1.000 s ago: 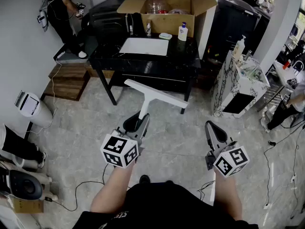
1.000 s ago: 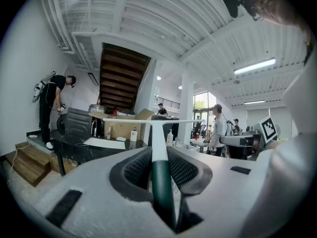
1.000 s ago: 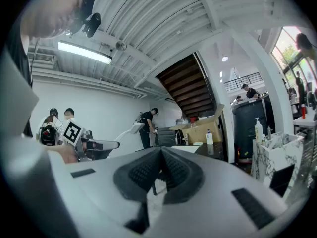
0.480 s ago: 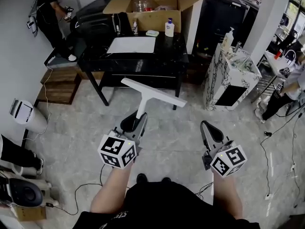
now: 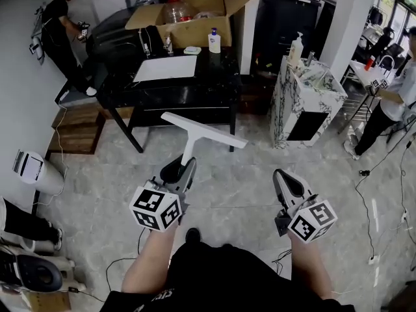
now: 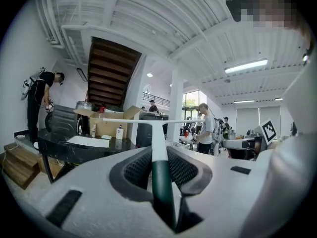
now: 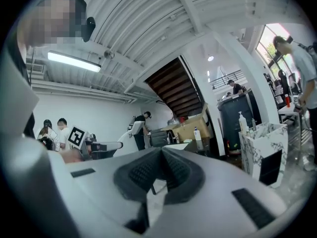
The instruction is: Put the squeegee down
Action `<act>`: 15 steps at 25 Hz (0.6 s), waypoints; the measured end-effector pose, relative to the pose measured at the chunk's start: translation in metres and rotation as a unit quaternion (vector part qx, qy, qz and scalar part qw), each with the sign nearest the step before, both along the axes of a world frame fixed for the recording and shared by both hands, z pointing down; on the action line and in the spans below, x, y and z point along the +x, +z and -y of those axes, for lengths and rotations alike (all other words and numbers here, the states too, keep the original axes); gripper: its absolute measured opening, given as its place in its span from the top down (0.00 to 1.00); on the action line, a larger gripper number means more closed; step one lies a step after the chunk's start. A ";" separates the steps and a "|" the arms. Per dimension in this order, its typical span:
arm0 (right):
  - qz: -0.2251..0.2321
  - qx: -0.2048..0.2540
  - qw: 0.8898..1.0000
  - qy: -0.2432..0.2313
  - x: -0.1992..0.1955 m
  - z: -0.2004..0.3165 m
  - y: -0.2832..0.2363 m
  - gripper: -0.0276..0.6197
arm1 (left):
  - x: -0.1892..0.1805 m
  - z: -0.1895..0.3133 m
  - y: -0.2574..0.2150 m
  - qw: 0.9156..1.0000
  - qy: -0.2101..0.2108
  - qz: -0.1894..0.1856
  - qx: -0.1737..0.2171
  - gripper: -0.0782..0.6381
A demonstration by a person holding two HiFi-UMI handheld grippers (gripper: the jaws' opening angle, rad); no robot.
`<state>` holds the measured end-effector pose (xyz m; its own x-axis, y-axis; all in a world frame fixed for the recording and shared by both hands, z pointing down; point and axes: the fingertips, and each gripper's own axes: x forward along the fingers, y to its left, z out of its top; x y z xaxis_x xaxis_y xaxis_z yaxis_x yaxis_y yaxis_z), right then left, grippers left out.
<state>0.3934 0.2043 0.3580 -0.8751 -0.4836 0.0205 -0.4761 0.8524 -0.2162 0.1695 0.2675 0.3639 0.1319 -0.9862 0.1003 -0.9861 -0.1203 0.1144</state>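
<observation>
A white T-shaped squeegee (image 5: 203, 130) with a dark green handle (image 6: 162, 187) sticks out forward from my left gripper (image 5: 180, 173), above the grey floor. The left gripper is shut on that handle, and the blade (image 6: 143, 120) runs level across the left gripper view. My right gripper (image 5: 286, 182) hangs to the right of it at about the same height. Its jaws (image 7: 161, 157) meet at the tips with nothing between them. The black table (image 5: 218, 90) stands ahead of the squeegee's blade.
On the table lie a white board (image 5: 166, 67), a soap bottle (image 5: 213, 41) and an open cardboard box (image 5: 188, 19). A marble-patterned cabinet (image 5: 304, 99) stands to the right, wooden steps (image 5: 77, 130) to the left. People stand at back left (image 5: 62, 28) and far right (image 5: 393, 96). Cables (image 5: 383, 194) trail over the floor.
Both grippers have drifted over the floor with the person, and the squeegee is still held. The table and the box now lie further left in the head view.
</observation>
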 end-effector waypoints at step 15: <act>-0.021 -0.020 1.000 -0.007 -0.144 0.031 0.015 0.95 | -0.120 0.055 -0.002 0.999 0.031 0.033 0.015 0.75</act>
<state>0.2498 0.1731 0.3727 -0.8794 -0.4700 0.0758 -0.4740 0.8499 -0.2302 0.0499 0.2127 0.3615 0.1866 -0.9791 0.0806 -0.9820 -0.1835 0.0442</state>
